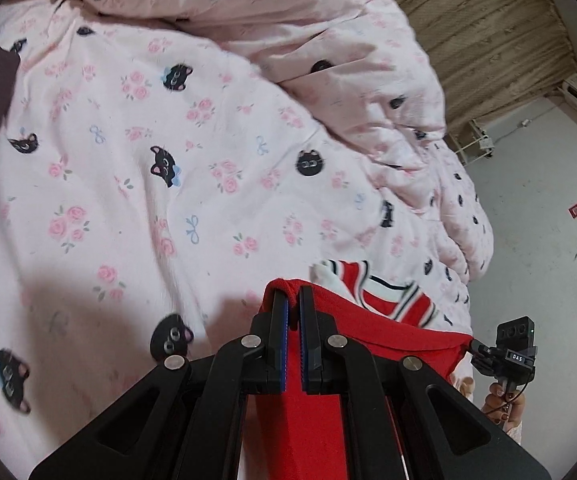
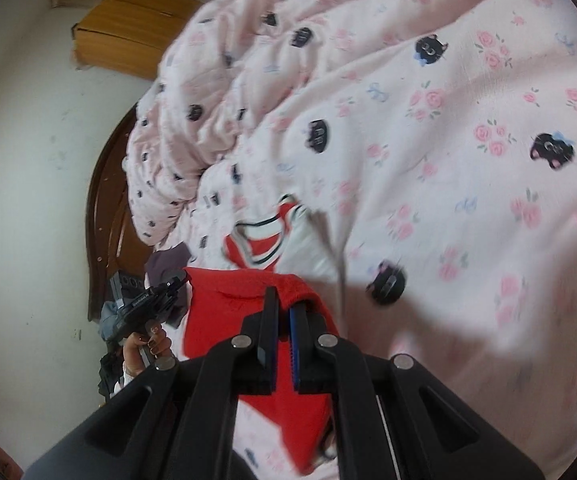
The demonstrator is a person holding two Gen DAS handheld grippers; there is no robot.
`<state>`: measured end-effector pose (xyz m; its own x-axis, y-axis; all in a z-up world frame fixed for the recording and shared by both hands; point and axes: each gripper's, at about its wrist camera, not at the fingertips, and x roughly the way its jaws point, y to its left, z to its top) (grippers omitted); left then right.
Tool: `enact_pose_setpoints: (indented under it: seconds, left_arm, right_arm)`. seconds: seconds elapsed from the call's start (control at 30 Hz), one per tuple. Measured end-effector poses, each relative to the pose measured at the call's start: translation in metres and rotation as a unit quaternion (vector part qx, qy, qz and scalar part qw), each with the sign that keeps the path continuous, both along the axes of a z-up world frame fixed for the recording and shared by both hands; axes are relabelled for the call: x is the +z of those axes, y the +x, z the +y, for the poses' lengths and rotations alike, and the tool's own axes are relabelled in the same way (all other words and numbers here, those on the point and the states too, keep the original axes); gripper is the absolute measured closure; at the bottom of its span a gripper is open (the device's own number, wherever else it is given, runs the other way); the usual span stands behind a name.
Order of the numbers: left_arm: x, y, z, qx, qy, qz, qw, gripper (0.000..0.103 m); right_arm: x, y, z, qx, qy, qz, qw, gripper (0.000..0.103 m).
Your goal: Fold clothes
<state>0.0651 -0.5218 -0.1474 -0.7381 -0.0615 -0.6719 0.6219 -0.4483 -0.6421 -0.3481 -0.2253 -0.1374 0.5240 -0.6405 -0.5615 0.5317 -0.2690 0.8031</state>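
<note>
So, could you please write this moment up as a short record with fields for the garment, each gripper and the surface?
garment: red garment with striped white trim, held up by one edge between both grippers
left gripper: shut on the red garment's edge
right gripper: shut on the red garment's edge
surface: pink bedding printed with black cats and roses
background: white wall

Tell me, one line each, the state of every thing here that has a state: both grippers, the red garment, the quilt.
left gripper: shut on the red garment's edge
right gripper: shut on the red garment's edge
red garment: held between both grippers, not yet folded
quilt: rumpled, bunched on the bed
</note>
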Motion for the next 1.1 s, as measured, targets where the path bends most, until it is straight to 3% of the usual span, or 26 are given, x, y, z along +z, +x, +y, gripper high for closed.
enact_pose_setpoints:
  seconds: [0.33,0.67,0.73,0.77,0.8,0.87,1.03,1.1]
  left_arm:
    - [-0.039,-0.019,-0.016,0.008,0.013,-0.025,0.9996,0.099]
    - [-0.03,-0.021,-0.015,0.009,-0.018,-0.029,0.9994,0.098]
    - [-0.023,-0.018,-0.014,0.012,-0.028,-0.023,0.9993,0.098]
    - [-0.019,-0.017,-0.015,0.016,-0.029,-0.016,0.9993,0.095]
    - [-0.015,-0.015,-0.015,0.02,-0.03,-0.009,0.9993,0.091]
    - [-0.009,-0.01,-0.018,0.037,-0.036,-0.002,0.9987,0.056]
    - [0.003,0.007,-0.023,0.078,-0.054,0.02,0.9953,0.054]
    - [0.011,0.006,-0.018,0.063,-0.07,0.026,0.9952,0.054]
  right_arm:
    - [-0.049,-0.017,-0.025,-0.01,0.035,-0.007,0.999,0.098]
    - [-0.044,-0.014,-0.027,-0.022,0.022,0.047,0.998,0.096]
    - [-0.037,-0.01,-0.029,-0.019,0.022,0.068,0.997,0.09]
    - [-0.033,-0.008,-0.03,-0.019,0.023,0.077,0.997,0.079]
    - [-0.03,-0.008,-0.03,-0.022,0.022,0.084,0.996,0.055]
    - [-0.024,-0.009,-0.027,-0.036,0.019,0.103,0.994,0.027]
    - [-0.007,-0.011,-0.02,-0.059,0.013,0.148,0.987,0.027]
    - [0.002,-0.005,-0.019,-0.047,0.008,0.174,0.984,0.028]
